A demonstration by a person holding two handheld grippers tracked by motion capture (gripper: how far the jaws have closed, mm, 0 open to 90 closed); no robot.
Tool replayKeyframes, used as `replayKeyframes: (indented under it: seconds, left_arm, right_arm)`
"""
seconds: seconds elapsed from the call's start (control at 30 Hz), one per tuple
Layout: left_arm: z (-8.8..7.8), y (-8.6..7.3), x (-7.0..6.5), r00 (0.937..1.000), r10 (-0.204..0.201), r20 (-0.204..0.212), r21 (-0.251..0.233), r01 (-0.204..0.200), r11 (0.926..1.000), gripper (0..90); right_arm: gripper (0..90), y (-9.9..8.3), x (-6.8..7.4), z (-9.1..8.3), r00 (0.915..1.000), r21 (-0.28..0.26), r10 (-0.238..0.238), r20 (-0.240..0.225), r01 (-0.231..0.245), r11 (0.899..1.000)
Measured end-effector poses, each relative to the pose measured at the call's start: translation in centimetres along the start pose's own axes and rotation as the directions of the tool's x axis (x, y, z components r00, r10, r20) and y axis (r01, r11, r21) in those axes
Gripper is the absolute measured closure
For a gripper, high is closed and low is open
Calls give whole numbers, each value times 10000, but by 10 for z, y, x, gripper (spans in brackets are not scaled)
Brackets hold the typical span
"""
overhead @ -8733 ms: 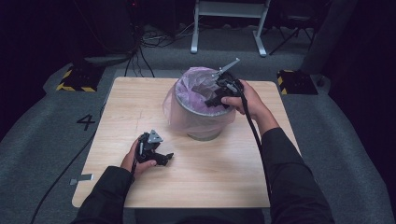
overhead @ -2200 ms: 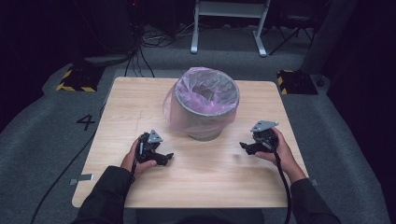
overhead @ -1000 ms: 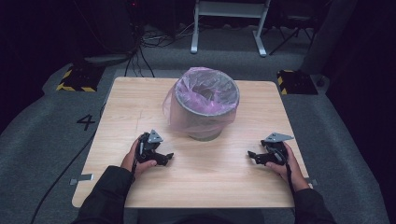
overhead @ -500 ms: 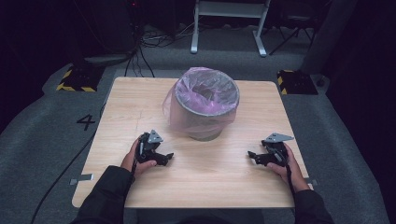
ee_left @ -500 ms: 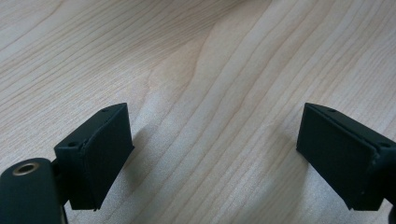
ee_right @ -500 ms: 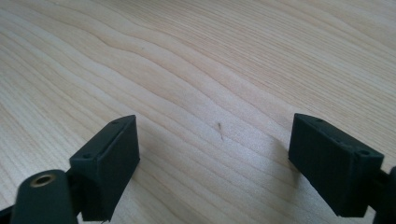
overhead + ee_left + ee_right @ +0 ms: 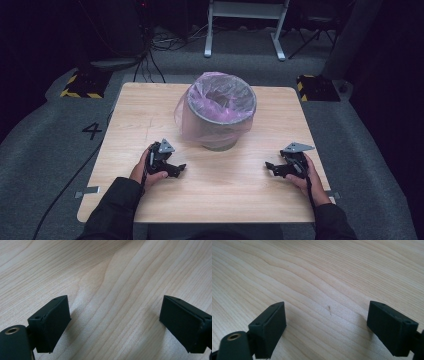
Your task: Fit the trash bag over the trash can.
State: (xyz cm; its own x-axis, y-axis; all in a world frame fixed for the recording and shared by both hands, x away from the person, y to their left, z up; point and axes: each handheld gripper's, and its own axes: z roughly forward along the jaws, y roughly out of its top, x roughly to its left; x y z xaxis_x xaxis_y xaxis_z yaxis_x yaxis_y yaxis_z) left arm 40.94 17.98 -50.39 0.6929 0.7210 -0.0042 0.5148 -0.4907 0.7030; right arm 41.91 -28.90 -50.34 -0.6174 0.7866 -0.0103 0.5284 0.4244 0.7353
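A grey bin [image 7: 220, 131] lined with a pink plastic bag [image 7: 192, 120] stands upright at the middle of the wooden table [image 7: 140, 105]. My left gripper [image 7: 179, 170] rests on the table at the front left, jaws pointing right, open and empty. My right gripper [image 7: 270, 167] rests at the front right, jaws pointing left, open with nothing in it. In the left gripper view my left gripper [image 7: 113, 322] has only bare wood between its wide-apart jaws. The right gripper view shows my right gripper [image 7: 325, 326] the same way, over bare wood with a small dark mark.
Grey carpet surrounds the table, with a "4" [image 7: 92, 130] marked at the left. Black-and-yellow striped blocks [image 7: 80, 85] lie beyond the far corners, and a white frame's legs [image 7: 240, 30] stand behind. Cables trail across the floor at the back left.
My right gripper left the bin's rim, came down to the front right of the table and settled there. In the last second nothing has moved. The left gripper stayed put.
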Motion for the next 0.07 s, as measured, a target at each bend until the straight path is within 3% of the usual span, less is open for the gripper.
replayKeyframes:
  seconds: [0.07]
  left_arm:
    - [0,0,0,10000,5,1,5,-5,10000,94]
  right_arm:
    - [159,0,0,0,10000,4,2,-7,-2,10000]
